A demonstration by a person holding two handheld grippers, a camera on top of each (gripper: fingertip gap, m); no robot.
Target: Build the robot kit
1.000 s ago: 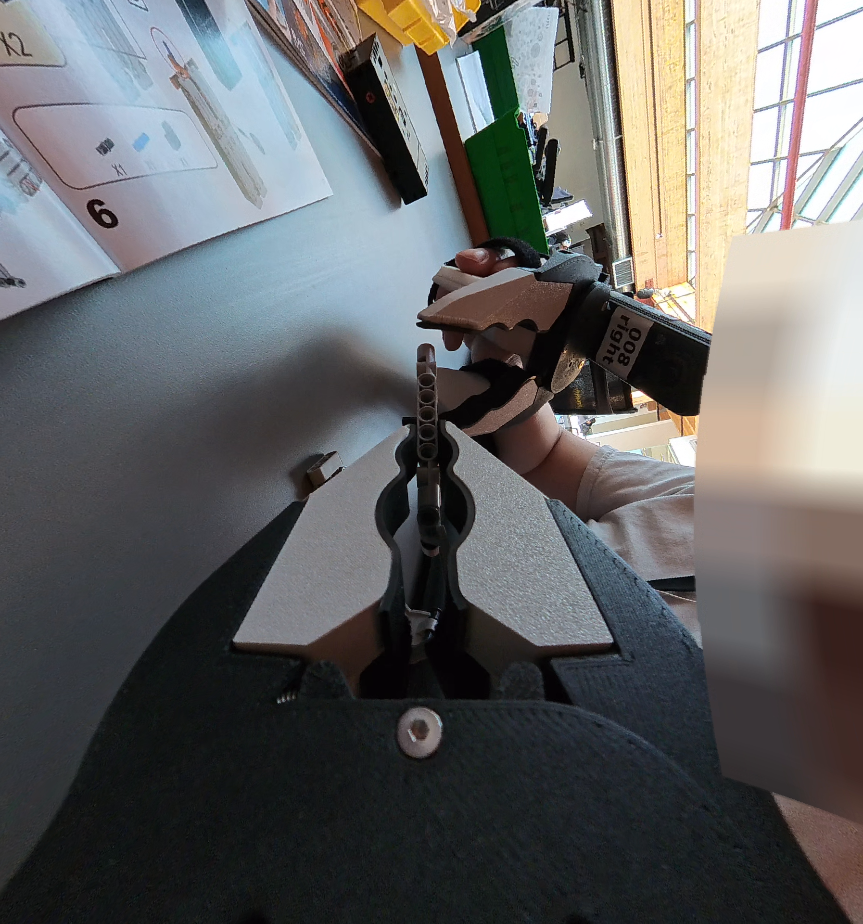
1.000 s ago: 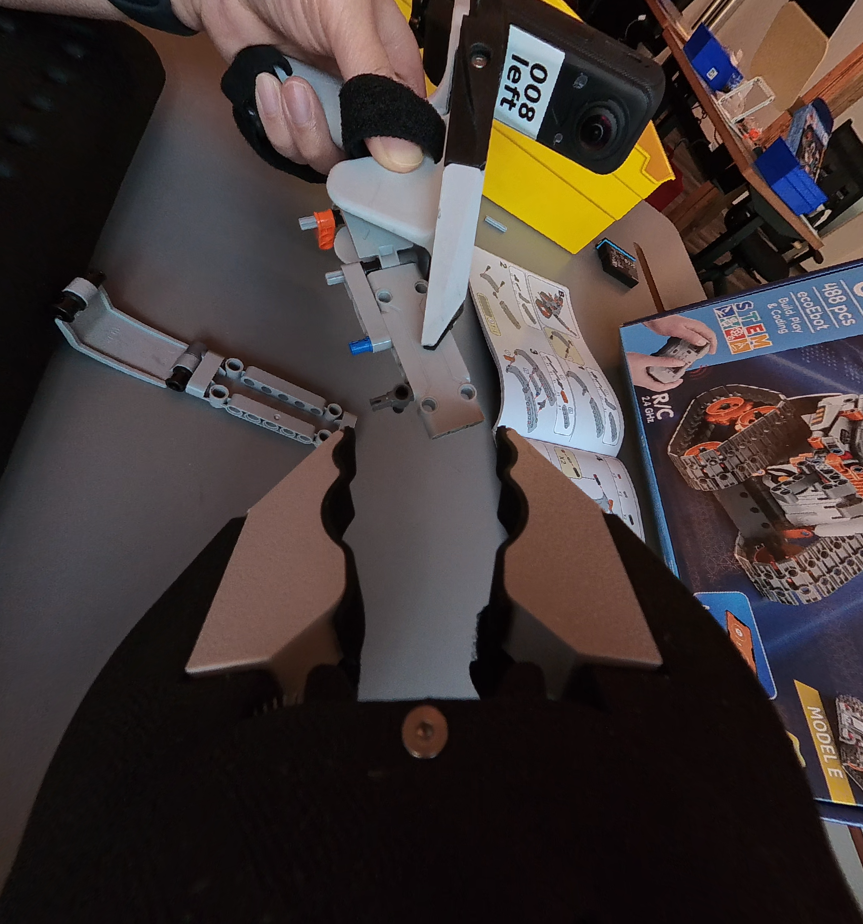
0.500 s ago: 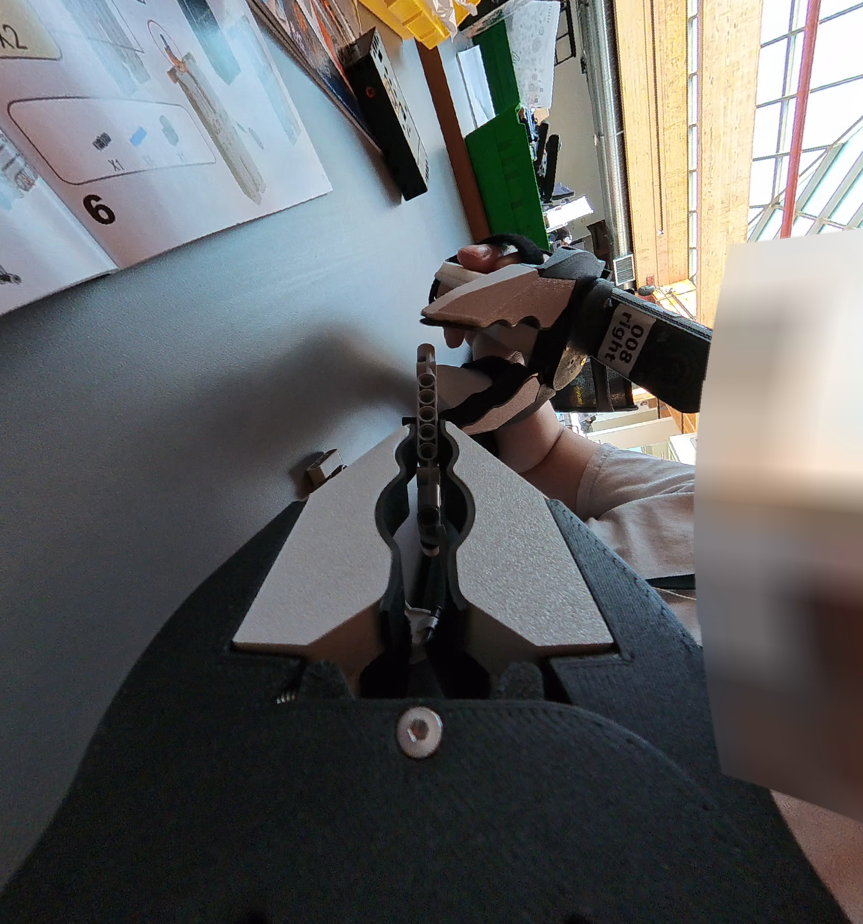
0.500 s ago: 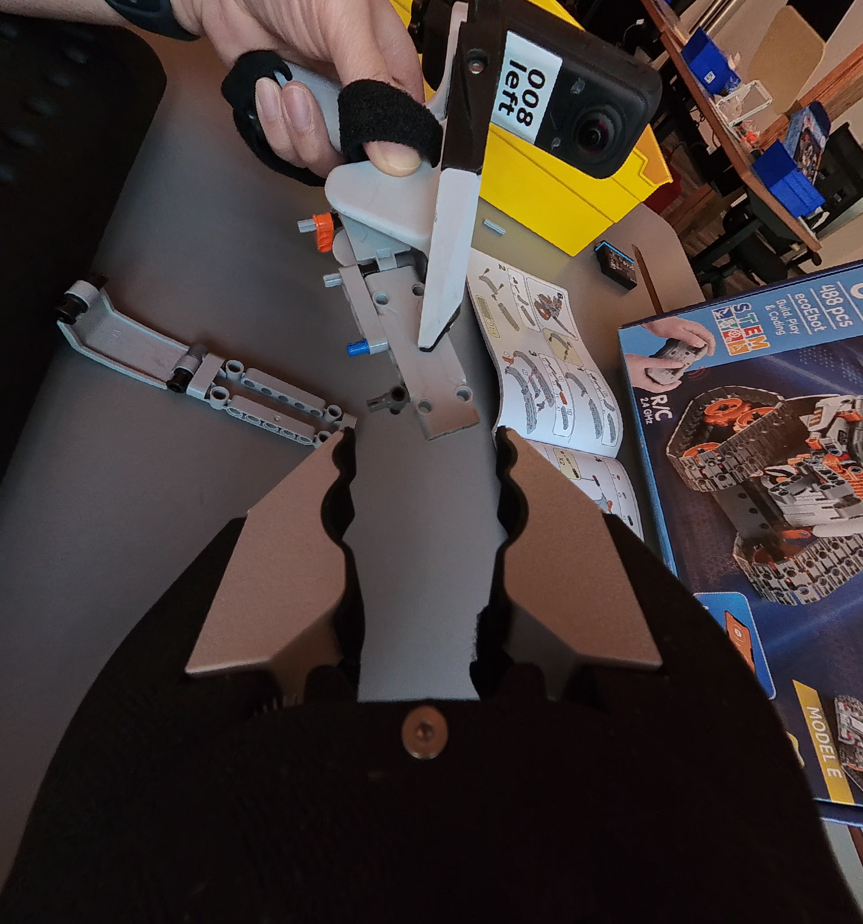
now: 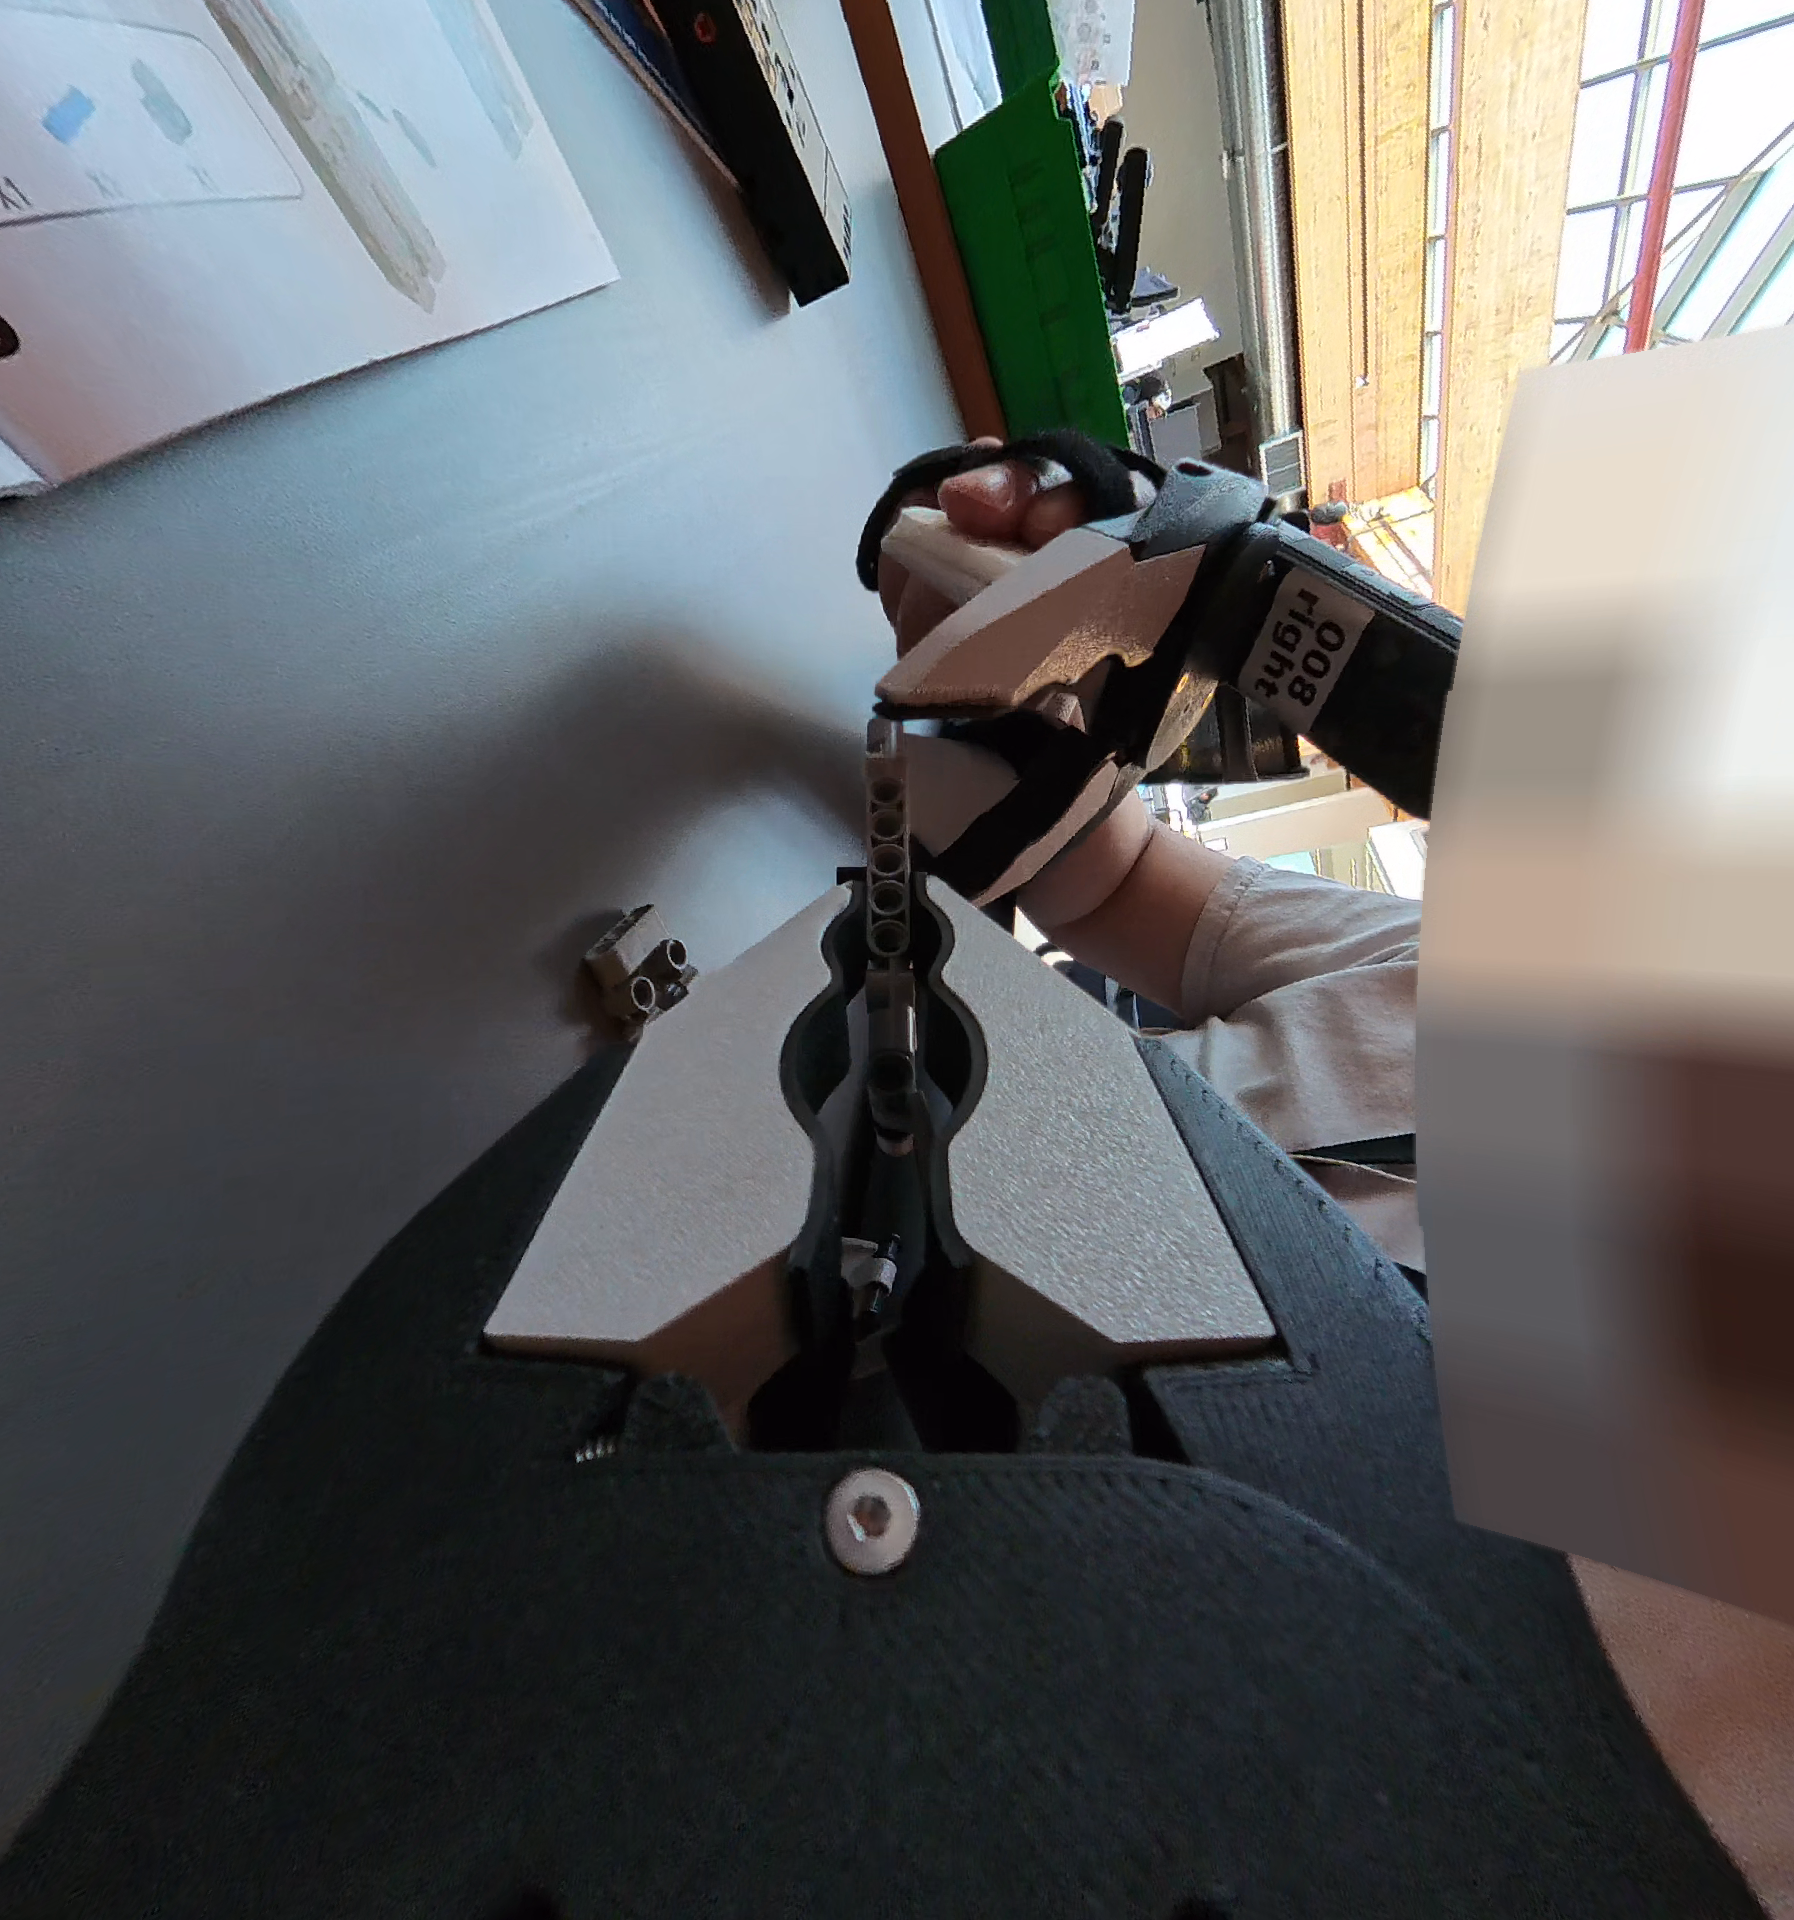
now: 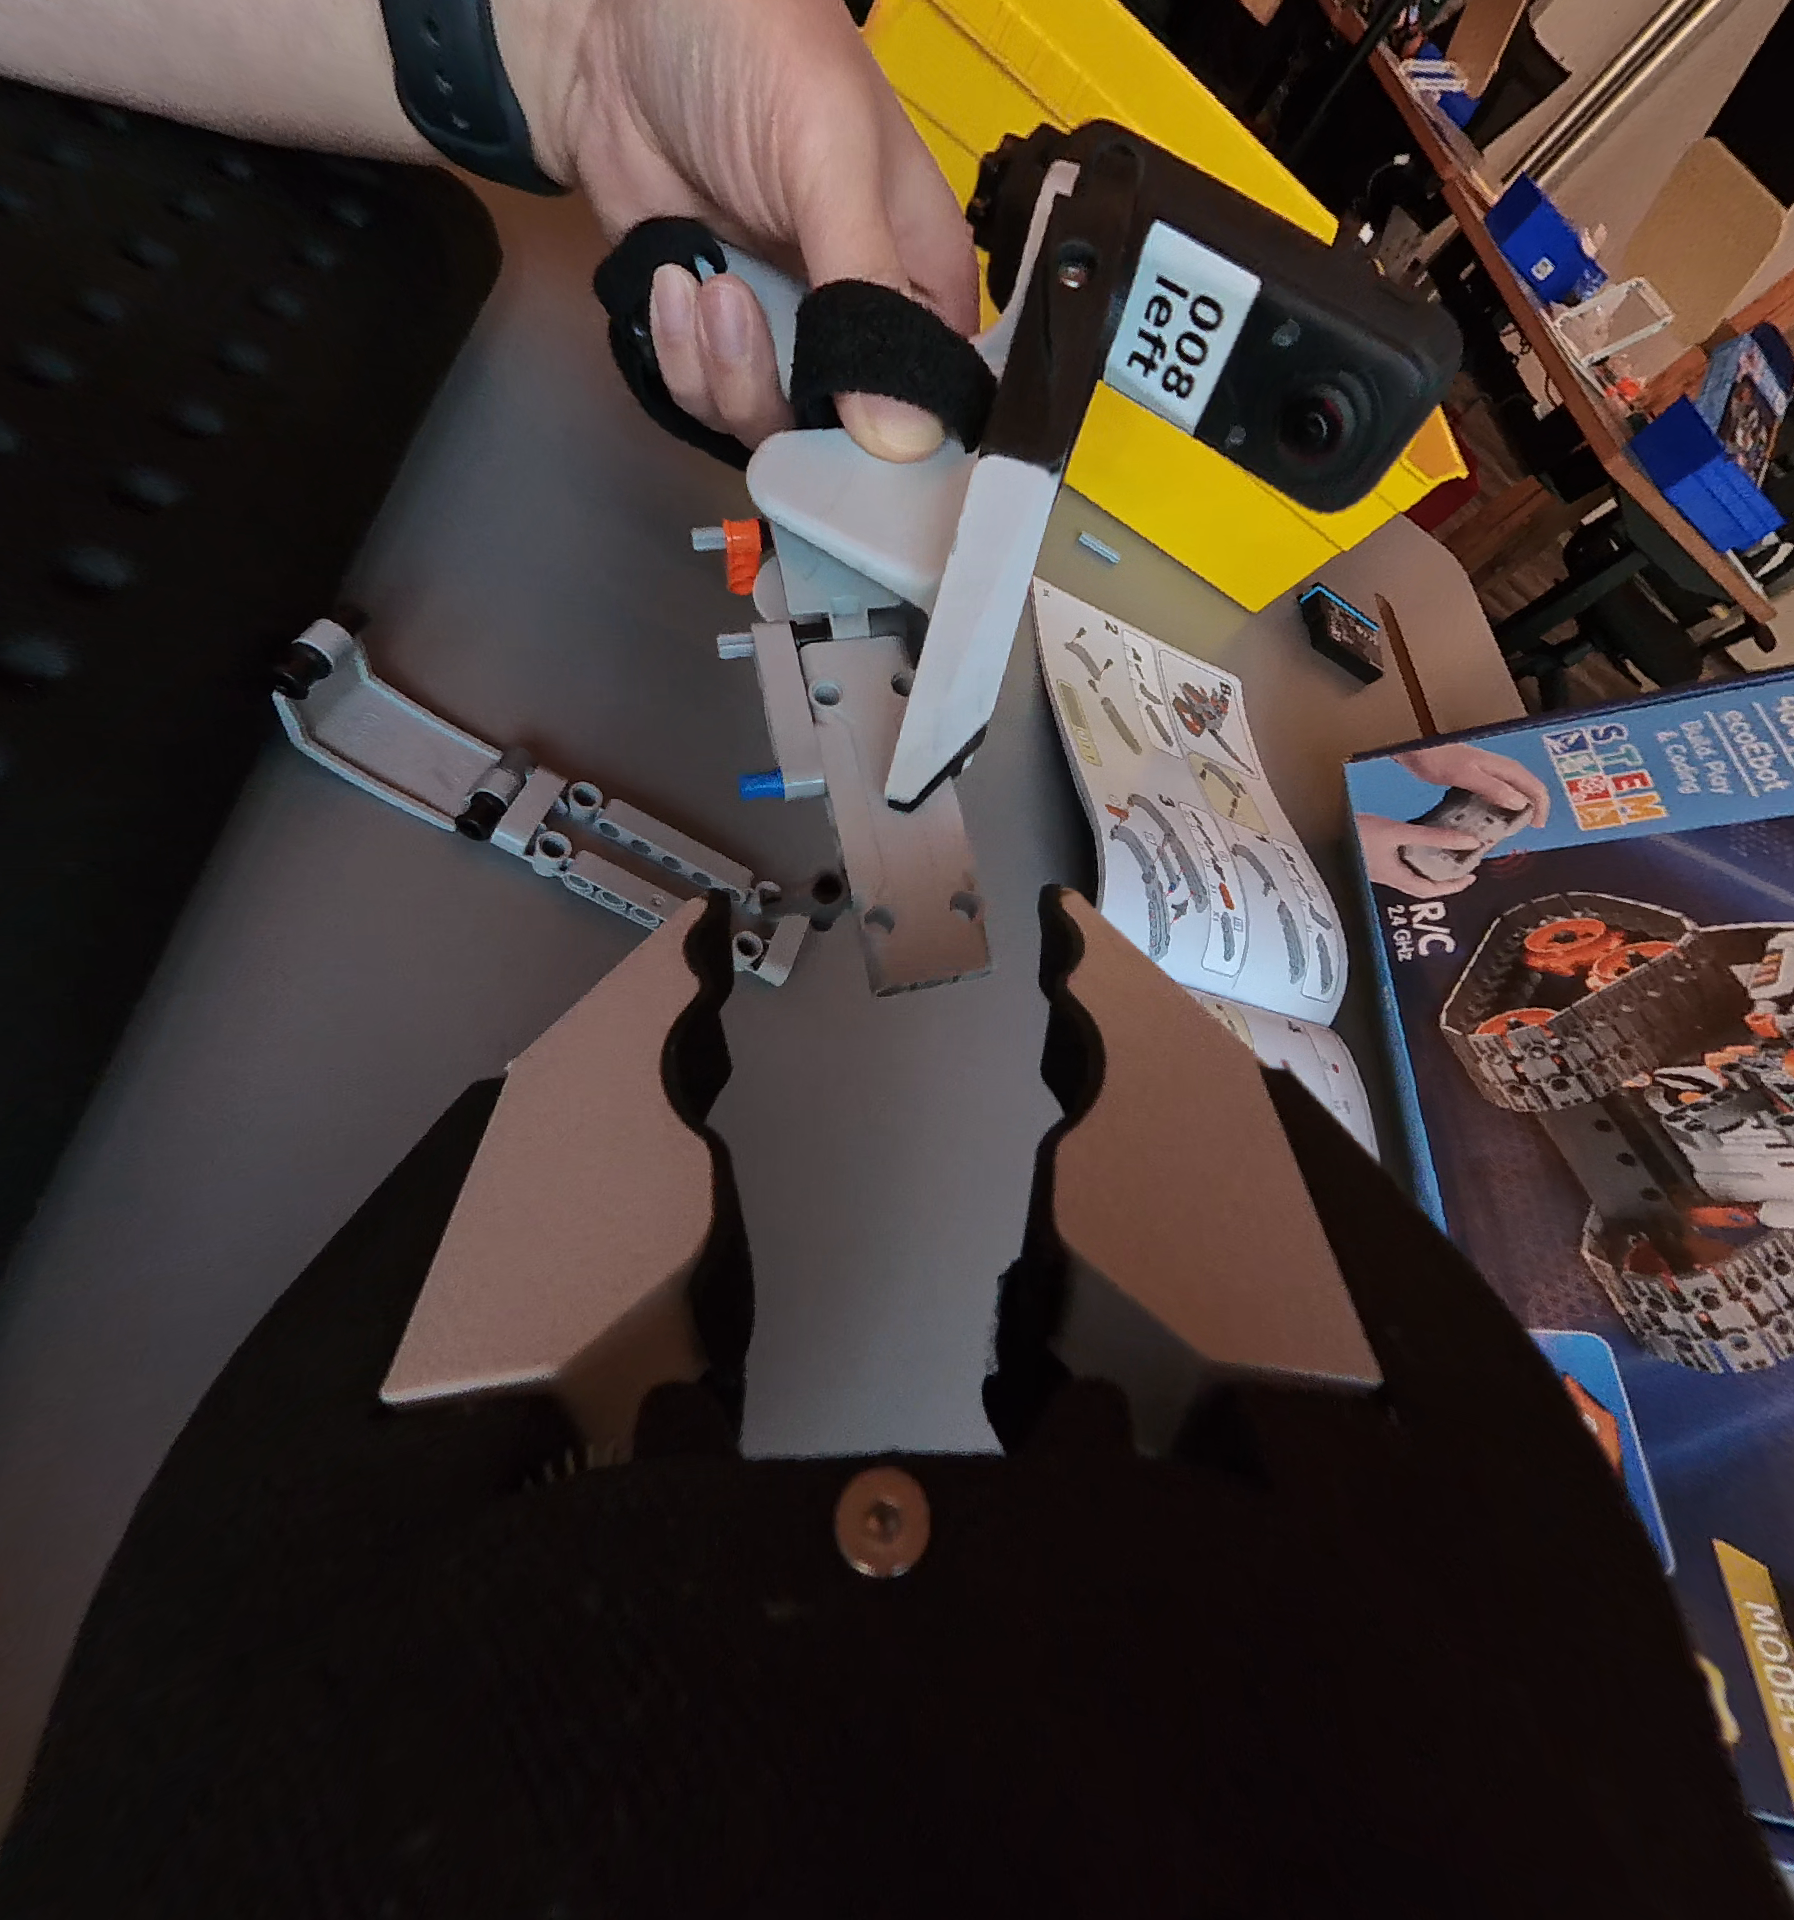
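My left gripper (image 5: 885,902) is shut on a grey brick assembly (image 5: 885,831), seen edge-on as a beam with round holes sticking out past the fingertips. In the right wrist view the same assembly (image 6: 893,831) is a flat grey panel with blue, grey and orange pins on its left side, held above the grey table (image 6: 301,1039) by the left gripper (image 6: 914,769). My right gripper (image 6: 877,914) is open and empty, its fingertips just below the panel's lower end. In the left wrist view it (image 5: 903,727) is at the beam's tip.
A second grey assembly (image 6: 498,790) with beams lies on the table to the left. A small grey connector (image 5: 638,961) lies by my left finger. An open instruction booklet (image 6: 1184,810), a blue kit box (image 6: 1651,1039), a yellow bin (image 6: 1163,468) and a black mat (image 6: 145,520) surround the spot. The tips of both grippers are at nearly the same place. From either gripper's tips it is about 5 centimeters to the small grey connector (image 5: 638,961).
The two grippers have come closer together. The right gripper's fingertips now reach the lower end of the held assembly. The left gripper stays shut on it.
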